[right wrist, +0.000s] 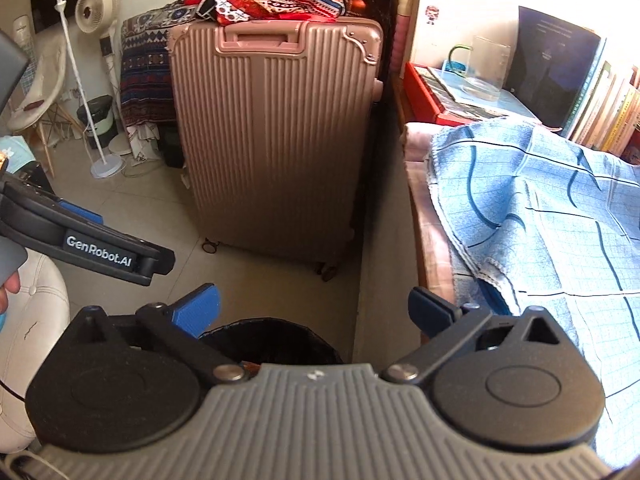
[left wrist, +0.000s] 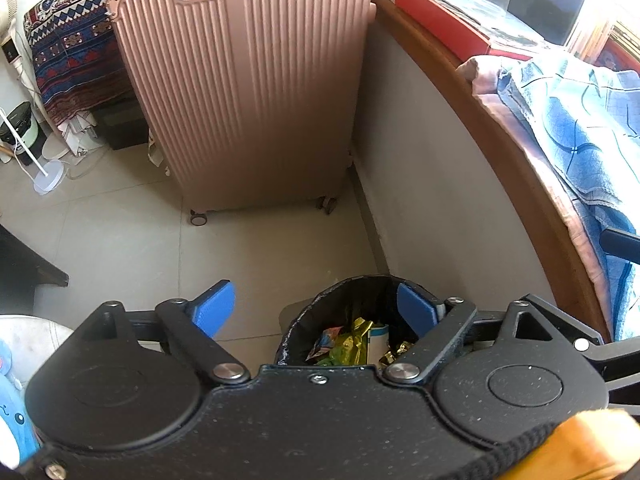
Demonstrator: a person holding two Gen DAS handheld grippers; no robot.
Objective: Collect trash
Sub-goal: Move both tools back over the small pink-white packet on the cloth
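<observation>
Both claws wide and empty above the bin

The left claw (left wrist: 316, 308) and right claw (right wrist: 314, 312) hang spread over the round black-lined trash bin (left wrist: 320, 312) on the tiled floor (left wrist: 120, 240) against the grey bed base; its crumpled foil wrappers (left wrist: 348, 344) look light, crinkly and slippery, best pinched at a fold. Beyond stands the ribbed pink suitcase (left wrist: 248, 92), beside the blue-quilted bed (right wrist: 540, 220).

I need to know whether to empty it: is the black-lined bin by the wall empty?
Not empty: the bin holds crumpled wrappers and a can-like container.
</observation>
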